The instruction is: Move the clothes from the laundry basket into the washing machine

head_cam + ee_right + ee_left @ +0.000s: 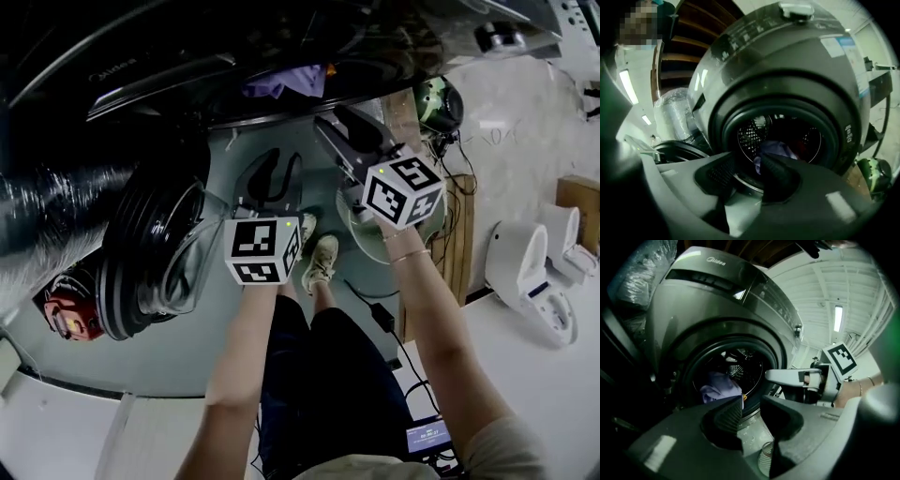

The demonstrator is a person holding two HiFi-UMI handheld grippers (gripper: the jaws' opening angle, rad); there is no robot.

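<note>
Clothes (pixel 774 149) — a purple garment at least — lay just inside the open mouth of the washing machine (pixel 787 70), so part of the job looked done. Whether the laundry basket (pixel 765 464) on the floor held more could not be told. The left gripper (pixel 752 404) and right gripper (pixel 750 164) each had jaws narrowly apart — empty, touching nothing.

Lilac garment (pixel 281 82) shows against the black drum (pixel 787 136) of a gunmetal-grey washing machine (pixel 717 310), at 12 o'clock in the head view. The left claw (pixel 751 404) and right claw (pixel 749 161) are grey with black ribbed pads (pixel 731 413). Each carries a white cube (pixel 262 248) printed with black square markers. The floor (pixel 187 366) is pale green, the red object (pixel 66 317) sits at 8 o'clock, and the trousers (pixel 323 375) are dark navy.
</note>
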